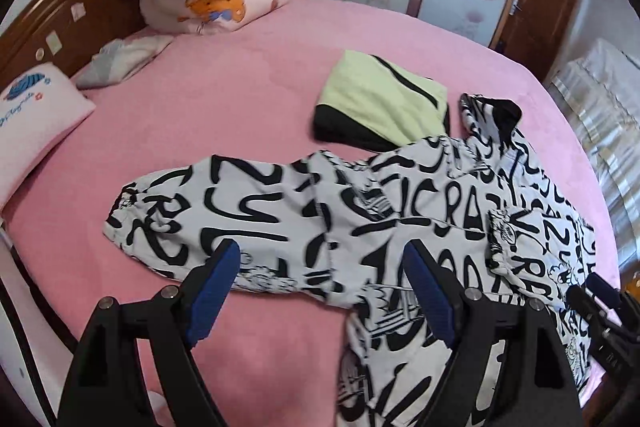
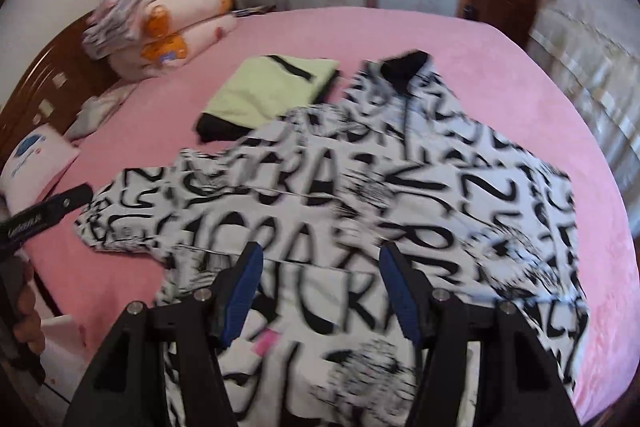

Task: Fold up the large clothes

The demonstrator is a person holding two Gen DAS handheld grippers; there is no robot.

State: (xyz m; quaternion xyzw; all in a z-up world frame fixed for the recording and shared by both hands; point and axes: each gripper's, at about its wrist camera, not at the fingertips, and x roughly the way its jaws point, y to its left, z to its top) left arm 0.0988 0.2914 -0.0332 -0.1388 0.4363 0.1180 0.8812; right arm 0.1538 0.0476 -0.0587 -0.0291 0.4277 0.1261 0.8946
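Pink bedding covers a wide bed [image 1: 248,99], on which a large white jacket printed with black lettering [image 1: 400,211] is spread, one sleeve laid out sideways. Just beyond it, touching its edge, a folded pale-green and black garment [image 1: 380,107] is seen. Above the jacket, the left gripper [image 1: 320,291] and right gripper [image 2: 320,287] are held with blue-padded jaws apart, nothing gripped.

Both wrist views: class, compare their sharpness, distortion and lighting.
Left wrist view: sharp, the jacket print reads crisply; fisheye bends the bed edge, dark corners. Right wrist view: motion blur smears the jacket print, though the right gripper's fingers stay crisp. Both: soft, even daylight, no harsh glare.
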